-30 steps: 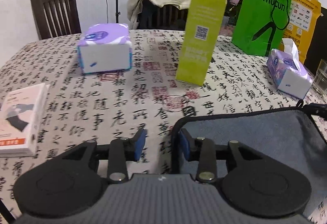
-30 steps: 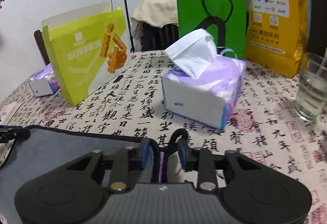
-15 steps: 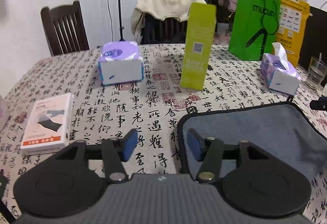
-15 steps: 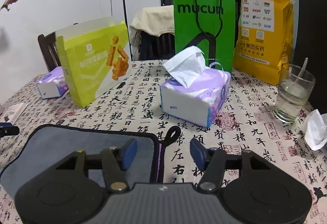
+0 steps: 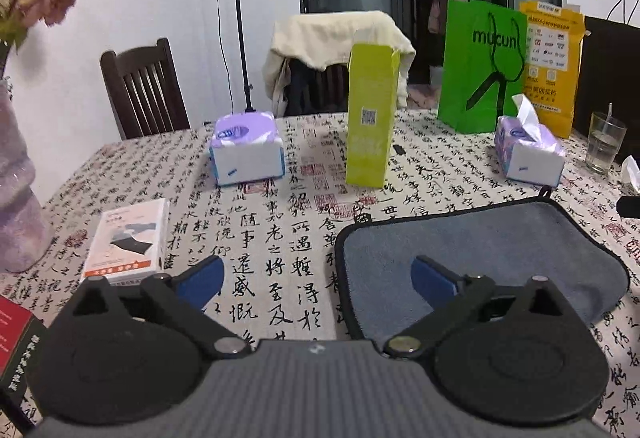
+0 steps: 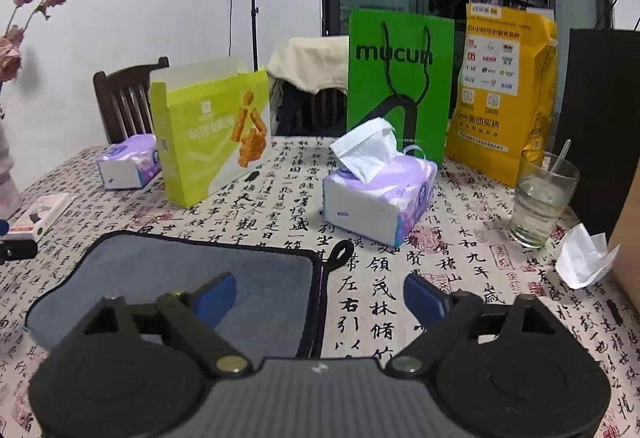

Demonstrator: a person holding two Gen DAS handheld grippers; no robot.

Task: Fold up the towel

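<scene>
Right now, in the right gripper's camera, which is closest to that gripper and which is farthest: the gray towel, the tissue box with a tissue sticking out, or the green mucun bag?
1. gray towel: right under the right gripper, mostly on its left.
2. tissue box: farther up the table, slightly right.
3. green mucun bag: standing behind the tissue box, at the table's far edge.

One towel [image 5: 480,246] lies just ahead of two grippers, left [image 5: 316,280] and right [image 6: 318,296]. Farther ahead stand two tissue packs [image 5: 246,150] [image 5: 528,154], one green carton [image 5: 370,114], two bags, green [image 5: 482,66] and yellow [image 5: 554,66], one glass [image 6: 542,198], and two chairs [image 5: 142,88] [image 5: 316,78].
</scene>
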